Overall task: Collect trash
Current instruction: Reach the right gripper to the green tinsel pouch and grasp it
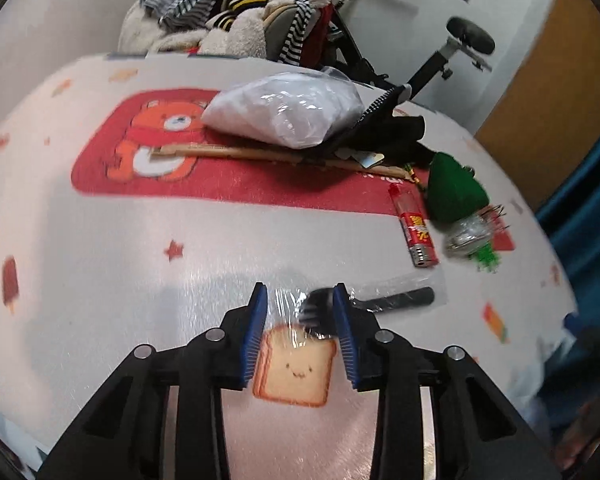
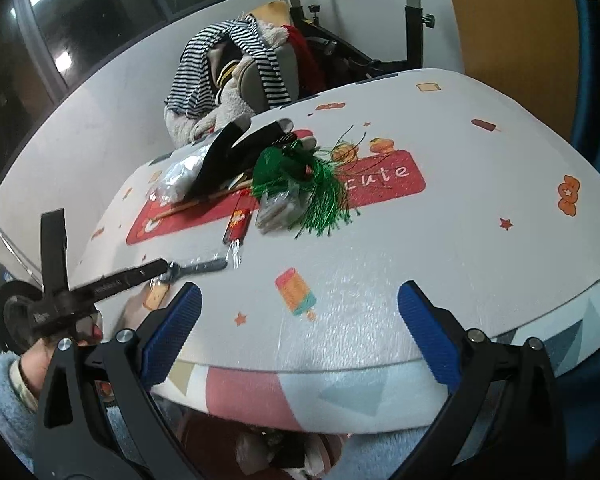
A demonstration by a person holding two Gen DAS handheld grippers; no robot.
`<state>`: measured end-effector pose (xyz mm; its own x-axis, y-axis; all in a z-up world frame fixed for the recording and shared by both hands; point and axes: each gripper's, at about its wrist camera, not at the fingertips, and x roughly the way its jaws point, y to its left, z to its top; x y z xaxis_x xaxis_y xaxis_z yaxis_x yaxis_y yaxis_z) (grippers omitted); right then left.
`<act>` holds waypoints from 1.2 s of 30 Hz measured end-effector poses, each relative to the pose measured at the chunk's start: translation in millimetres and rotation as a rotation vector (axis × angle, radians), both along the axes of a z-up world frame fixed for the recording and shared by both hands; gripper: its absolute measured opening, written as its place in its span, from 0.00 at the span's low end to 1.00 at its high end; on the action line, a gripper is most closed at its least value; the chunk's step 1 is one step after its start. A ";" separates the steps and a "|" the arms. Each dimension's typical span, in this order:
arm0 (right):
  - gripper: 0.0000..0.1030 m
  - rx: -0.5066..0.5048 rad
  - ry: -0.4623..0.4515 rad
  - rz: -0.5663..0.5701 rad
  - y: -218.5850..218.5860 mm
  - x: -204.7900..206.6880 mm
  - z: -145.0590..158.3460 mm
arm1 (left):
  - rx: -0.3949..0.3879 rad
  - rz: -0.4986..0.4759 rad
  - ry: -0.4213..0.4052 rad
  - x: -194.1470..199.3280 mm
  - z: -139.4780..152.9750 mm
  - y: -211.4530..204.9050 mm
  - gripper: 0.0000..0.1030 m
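Note:
A black plastic fork in a clear wrapper (image 1: pixel 384 300) lies on the white patterned table (image 1: pixel 140 240). My left gripper (image 1: pixel 300 304) is open, its fingers straddling the fork's tine end and the wrapper's left edge. It shows in the right wrist view as a black arm over the wrapped fork (image 2: pixel 196 267). My right gripper (image 2: pixel 300 300) is open and empty above the table's near edge. A red lighter-like wrapper (image 1: pixel 414 226), a crumpled clear packet (image 1: pixel 470 232) and a white plastic bag (image 1: pixel 284 114) lie further back.
A green tasselled pouch (image 2: pixel 284 164), black gloves (image 1: pixel 384 128) and chopsticks in paper (image 1: pixel 268 154) lie on the red bear mat (image 1: pixel 228 188). A chair piled with clothes (image 2: pixel 236 76) and an exercise bike (image 2: pixel 412 20) stand beyond the table.

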<state>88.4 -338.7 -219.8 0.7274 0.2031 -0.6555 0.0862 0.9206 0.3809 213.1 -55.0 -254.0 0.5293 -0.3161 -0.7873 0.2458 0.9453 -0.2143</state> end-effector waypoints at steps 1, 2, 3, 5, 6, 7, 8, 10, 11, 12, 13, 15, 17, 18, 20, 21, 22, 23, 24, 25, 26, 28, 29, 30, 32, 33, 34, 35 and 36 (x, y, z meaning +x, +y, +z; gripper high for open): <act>0.94 0.005 -0.005 -0.006 0.1 1.0 -0.3 | 0.021 0.001 -0.007 -0.5 -0.2 -1.4 0.28; 0.93 0.007 -0.008 -0.008 -0.4 1.8 -0.6 | 0.054 0.001 -0.019 -1.7 -0.7 -3.2 0.21; 0.92 0.014 -0.012 -0.011 0.2 4.3 -1.5 | 0.087 -0.003 -0.034 -3.2 -1.2 -4.3 0.12; 0.83 0.017 -0.008 -0.014 1.0 8.1 -2.0 | 0.068 -0.030 -0.039 -3.4 -1.7 -1.7 0.01; 0.82 0.024 -0.006 -0.017 2.9 12.2 -1.9 | 0.053 -0.032 -0.040 -3.8 -1.7 1.4 0.01; 0.80 0.031 -0.004 -0.017 5.2 16.6 -1.2 | 0.035 -0.030 -0.044 -4.8 -1.5 5.9 0.01; 0.77 0.035 -0.003 -0.016 6.5 19.4 -0.3 | 0.014 -0.020 -0.051 -6.3 -0.4 11.9 0.01; 0.75 0.035 -0.016 -0.022 12.5 32.9 4.6 | -0.040 0.007 -0.067 -10.8 5.3 22.9 0.00; 0.75 0.031 -0.023 -0.026 14.1 36.7 5.9 | -0.063 0.019 -0.086 -14.2 11.5 29.9 0.00; 0.75 0.018 -0.035 -0.034 17.8 47.3 8.2 | -0.072 0.026 -0.103 -16.9 16.7 34.1 0.00; 0.75 0.014 -0.038 -0.038 20.0 55.0 8.9 | -0.081 0.034 -0.128 -20.2 24.2 40.1 0.00; 0.75 0.019 -0.034 -0.048 24.3 78.1 7.9 | -0.103 0.048 -0.164 -25.1 37.6 50.1 0.00; 0.74 0.012 -0.018 -0.057 27.6 99.6 5.2 | -0.132 0.076 -0.196 -28.5 51.5 62.2 0.00; 0.74 -0.003 0.002 -0.064 30.3 115.9 1.7 | -0.156 0.094 -0.210 -30.4 58.4 69.8 0.00; 0.74 -0.017 0.031 -0.064 32.9 134.8 -2.4 | -0.186 0.118 -0.237 -34.4 70.4 79.7 0.00; 0.73 -0.033 0.055 -0.071 34.1 146.4 -5.6 | -0.196 0.125 -0.251 -36.5 75.2 83.7 0.00; 0.73 -0.041 0.072 -0.067 35.0 155.0 -8.0 | -0.202 0.128 -0.261 -38.0 79.3 86.8 0.00; 0.71 -0.046 0.088 -0.063 35.3 161.7 -10.2 | -0.212 0.131 -0.273 -40.1 84.0 90.2 0.00; 0.69 -0.057 0.111 -0.052 36.0 173.4 -12.8 | -0.219 0.131 -0.278 -41.8 87.1 92.0 0.00; 0.66 -0.059 0.118 -0.043 35.8 176.9 -14.5 | -0.237 0.132 -0.282 -43.7 90.7 95.1 0.00; 0.57 -0.060 0.128 -0.030 35.9 181.2 -16.0 | -0.244 0.131 -0.284 -44.7 92.1 96.9 0.00; 0.47 -0.066 0.141 -0.021 34.3 186.9 -15.3 | -0.257 0.129 -0.292 -47.1 97.2 99.2 0.00; 0.45 -0.064 0.133 -0.024 33.0 186.4 -13.0 | -0.261 0.129 -0.295 -47.9 99.0 100.2 0.00; 0.44 -0.050 0.103 -0.027 30.7 183.1 -5.7 | -0.266 0.128 -0.301 -50.0 102.7 100.8 0.00; 0.44 -0.022 0.034 -0.027 28.8 176.4 9.2 | -0.269 0.121 -0.315 -53.7 108.7 102.0 0.00; 0.44 -0.018 -0.017 -0.023 28.2 166.8 25.4 | -0.268 0.116 -0.320 -55.1 112.0 102.0 0.00; 0.44 -0.020 -0.031 -0.019 28.4 163.7 30.6 | -0.269 0.109 -0.328 -57.1 115.7 102.1 0.00; 0.44 -0.022 -0.063 -0.008 29.2 154.4 43.4 | -0.272 0.107 -0.334 -59.2 119.3 102.6 0.00; 0.44 -0.021 -0.078 -0.003 29.0 150.9 48.8 | -0.276 0.107 -0.337 -60.8 121.7 103.5 0.00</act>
<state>239.3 -309.8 -171.1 0.7768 0.1878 -0.6010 0.0599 0.9282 0.3673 152.3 48.5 -132.3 0.7830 -0.4192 -0.4596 0.2485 0.8881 -0.3867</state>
